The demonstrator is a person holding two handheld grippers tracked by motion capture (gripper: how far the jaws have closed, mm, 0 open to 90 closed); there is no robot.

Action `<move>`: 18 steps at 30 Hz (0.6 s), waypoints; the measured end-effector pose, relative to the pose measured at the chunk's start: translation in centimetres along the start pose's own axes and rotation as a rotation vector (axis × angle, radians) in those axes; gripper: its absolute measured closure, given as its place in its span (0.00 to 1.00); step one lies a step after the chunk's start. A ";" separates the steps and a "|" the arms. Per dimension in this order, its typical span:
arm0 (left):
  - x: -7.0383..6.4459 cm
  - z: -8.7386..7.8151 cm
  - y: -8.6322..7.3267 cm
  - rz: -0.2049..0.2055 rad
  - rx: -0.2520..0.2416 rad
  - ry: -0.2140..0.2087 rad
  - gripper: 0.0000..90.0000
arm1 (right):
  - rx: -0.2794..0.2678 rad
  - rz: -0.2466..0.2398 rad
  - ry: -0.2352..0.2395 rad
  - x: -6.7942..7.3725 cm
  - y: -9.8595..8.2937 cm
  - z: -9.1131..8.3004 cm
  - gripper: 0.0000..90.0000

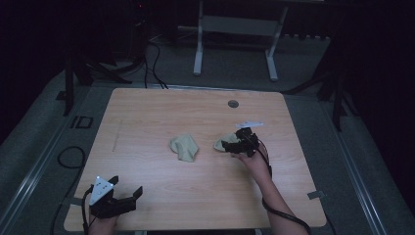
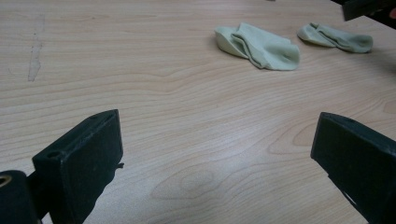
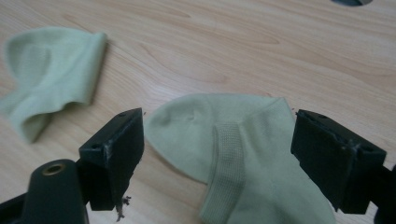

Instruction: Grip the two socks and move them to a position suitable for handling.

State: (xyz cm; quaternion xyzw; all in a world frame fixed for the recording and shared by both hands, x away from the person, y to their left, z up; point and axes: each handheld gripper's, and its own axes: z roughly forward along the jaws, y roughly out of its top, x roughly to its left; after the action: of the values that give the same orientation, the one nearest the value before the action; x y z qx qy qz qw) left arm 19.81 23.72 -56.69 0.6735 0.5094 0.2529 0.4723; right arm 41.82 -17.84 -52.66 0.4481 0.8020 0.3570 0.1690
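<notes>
Two pale green socks lie on the wooden table (image 1: 147,112). One crumpled sock (image 1: 185,148) (image 2: 259,46) (image 3: 51,70) rests near the middle. The second sock (image 1: 221,143) (image 2: 336,38) (image 3: 233,149) lies just right of it, and my right gripper (image 1: 236,139) (image 3: 219,122) stands open over it, a jaw on each side of its toe end, not closed on it. At the front left corner my left gripper (image 1: 126,187) (image 2: 217,140) is open above bare wood, far from both socks. The right gripper's dark body (image 2: 369,7) peeks into the left gripper view's top right.
A round cable hole (image 1: 233,104) sits near the table's far edge. Behind the table stands a white desk frame (image 1: 235,44) on grey carpet. Black cables (image 1: 71,156) loop on the floor at the left. The room around is dark.
</notes>
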 end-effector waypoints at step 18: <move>0.0 0.4 -0.2 0.008 0.024 -0.023 0.02 | 0.086 -0.047 -0.104 1.0 -1.2 3.3 0.44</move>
State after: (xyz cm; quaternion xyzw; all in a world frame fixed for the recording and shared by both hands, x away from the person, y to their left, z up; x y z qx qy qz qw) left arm 20.03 23.63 -57.02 0.6839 0.5041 0.2412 0.4690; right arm 42.49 -16.00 -55.74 0.4539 0.8171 0.2942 0.1993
